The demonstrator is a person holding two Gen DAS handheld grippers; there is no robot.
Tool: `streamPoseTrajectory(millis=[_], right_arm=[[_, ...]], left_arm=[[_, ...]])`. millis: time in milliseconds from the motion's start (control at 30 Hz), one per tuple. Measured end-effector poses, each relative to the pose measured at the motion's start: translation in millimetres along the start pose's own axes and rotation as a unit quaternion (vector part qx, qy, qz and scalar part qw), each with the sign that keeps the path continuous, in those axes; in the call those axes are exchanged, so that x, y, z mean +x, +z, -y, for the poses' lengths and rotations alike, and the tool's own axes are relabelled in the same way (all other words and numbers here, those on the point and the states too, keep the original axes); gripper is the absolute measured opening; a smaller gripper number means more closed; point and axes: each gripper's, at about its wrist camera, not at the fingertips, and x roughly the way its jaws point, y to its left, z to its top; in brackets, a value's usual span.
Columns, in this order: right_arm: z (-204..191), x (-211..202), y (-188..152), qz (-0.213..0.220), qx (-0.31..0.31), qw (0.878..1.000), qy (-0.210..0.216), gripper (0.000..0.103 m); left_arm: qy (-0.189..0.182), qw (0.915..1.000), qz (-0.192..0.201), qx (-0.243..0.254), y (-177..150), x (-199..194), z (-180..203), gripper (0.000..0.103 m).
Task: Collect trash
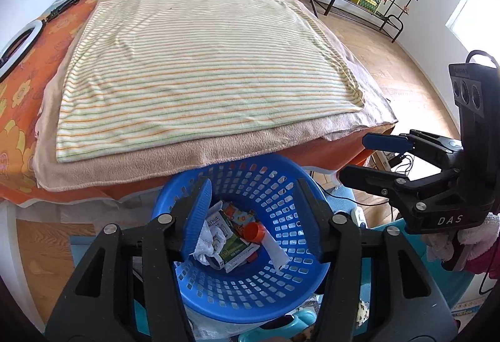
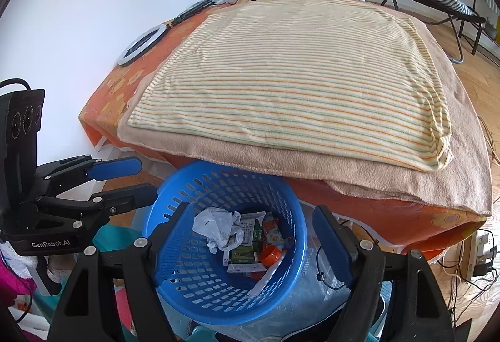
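With the trash [image 1: 232,240] already lying in the blue basket [image 1: 250,295] below the bed [image 1: 18,139] edge, lift your left gripper [image 1: 253,217] and right gripper [image 2: 253,235] straight up, jaws spread and empty, clear of its rim.

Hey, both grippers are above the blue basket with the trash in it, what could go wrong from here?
1. The blue basket sits tilted on a cluttered pile beside the bed; a bump from the left gripper or right gripper might tip it.
2. The crumpled paper lies on top of the other trash and could roll out if it tips.
3. Loose cables beside the basket could snag a finger.
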Motion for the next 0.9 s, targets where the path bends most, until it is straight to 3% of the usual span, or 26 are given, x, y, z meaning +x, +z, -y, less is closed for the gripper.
streamPoseTrajectory(millis=[133,267,533,900], right_arm=[[-2,-6,12,0.012,-0.008,1.0,-0.003,0.081],[-2,-11,24,0.025,-0.011,1.0,-0.004,0.086],[4,-30,62,0.07,-0.007,0.997,-0.008,0.089],[20,-53,125,0.138,0.023,0.99,-0.007,0.09]], left_arm=[[0.01,0.9997,0.02,0.006,18,-9,-3,0.056],[0.015,0.9989,0.045,0.005,37,-19,-8,0.064],[0.025,0.9957,0.089,0.009,80,-37,-14,0.065],[0.041,0.9883,0.146,0.01,134,-51,-24,0.085]])
